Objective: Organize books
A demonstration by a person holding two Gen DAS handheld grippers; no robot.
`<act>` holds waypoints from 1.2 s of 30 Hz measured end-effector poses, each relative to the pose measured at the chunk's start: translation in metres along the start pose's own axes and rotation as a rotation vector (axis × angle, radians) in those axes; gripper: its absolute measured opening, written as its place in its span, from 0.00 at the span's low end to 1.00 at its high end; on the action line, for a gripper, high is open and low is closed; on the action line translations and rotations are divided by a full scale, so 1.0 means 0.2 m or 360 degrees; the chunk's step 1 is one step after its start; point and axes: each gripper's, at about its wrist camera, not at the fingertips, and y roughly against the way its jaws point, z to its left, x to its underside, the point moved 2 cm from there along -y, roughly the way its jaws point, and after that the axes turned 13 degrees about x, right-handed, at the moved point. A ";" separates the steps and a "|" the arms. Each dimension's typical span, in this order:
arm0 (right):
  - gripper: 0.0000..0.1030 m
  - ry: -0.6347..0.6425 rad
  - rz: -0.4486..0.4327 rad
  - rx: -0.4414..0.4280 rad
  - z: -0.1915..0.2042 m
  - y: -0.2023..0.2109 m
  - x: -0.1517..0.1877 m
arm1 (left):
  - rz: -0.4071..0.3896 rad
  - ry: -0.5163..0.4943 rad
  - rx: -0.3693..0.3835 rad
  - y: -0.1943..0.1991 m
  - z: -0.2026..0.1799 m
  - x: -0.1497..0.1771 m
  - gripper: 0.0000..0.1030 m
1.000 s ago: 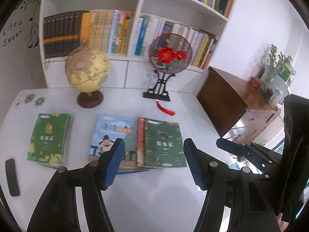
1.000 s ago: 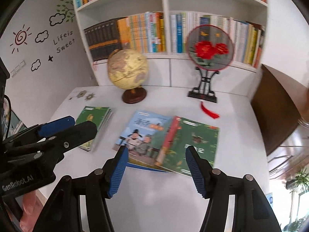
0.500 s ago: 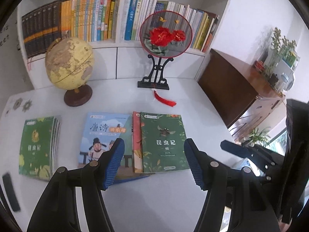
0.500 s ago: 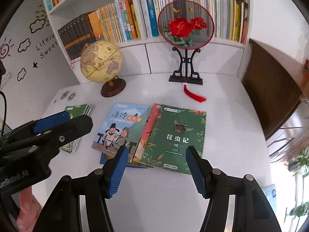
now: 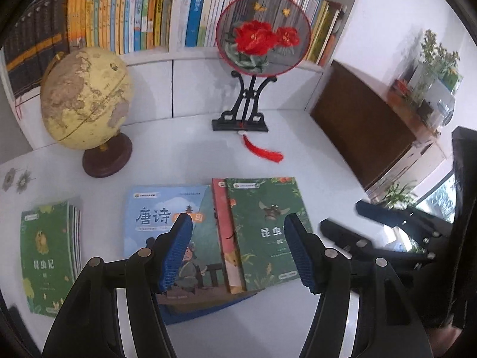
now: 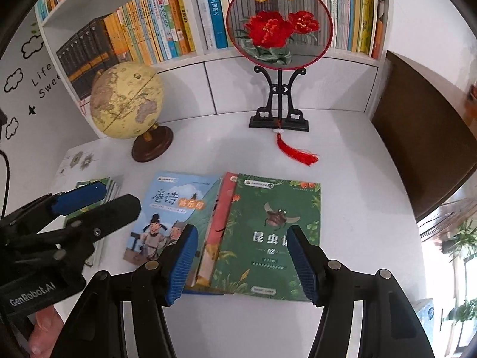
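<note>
White counter [image 6: 357, 238] below bookshelf. Loose pile, counter centre: green book [image 6: 268, 232] topmost, overlapping red and blue. Both grippers, left [image 5: 238, 253] and right [image 6: 241, 261]: fingers wide, empty. Advice: pinch green book's near edge only.

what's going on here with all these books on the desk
A person holds a two-finger gripper in each hand over a white desk, sorting books. Both the left gripper and the right gripper are open and empty, poised above a loose overlapping pile: a green insect book on top, a red book under it and a blue poetry book beside. A separate stack of green books lies to the left. Nothing is gripped yet.
</note>
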 end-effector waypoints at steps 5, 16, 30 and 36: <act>0.59 -0.0093 0.0058 0.0034 -0.15 -0.11 -0.03 | 0.0003 -0.0025 0.0019 0.07 0.06 -0.15 0.60; 0.59 -0.0289 0.0172 -0.0109 -0.41 -0.40 -0.02 | 0.0052 0.0094 0.0119 -0.22 0.15 -0.05 0.73; 0.59 -0.0145 0.0330 -0.0122 -0.34 -0.71 0.14 | 0.0307 0.0275 0.0117 -0.72 0.09 0.25 0.66; 0.59 -0.0052 0.0234 -0.0071 -0.29 -0.59 0.06 | 0.0186 0.0306 0.0143 -0.57 0.04 0.18 0.66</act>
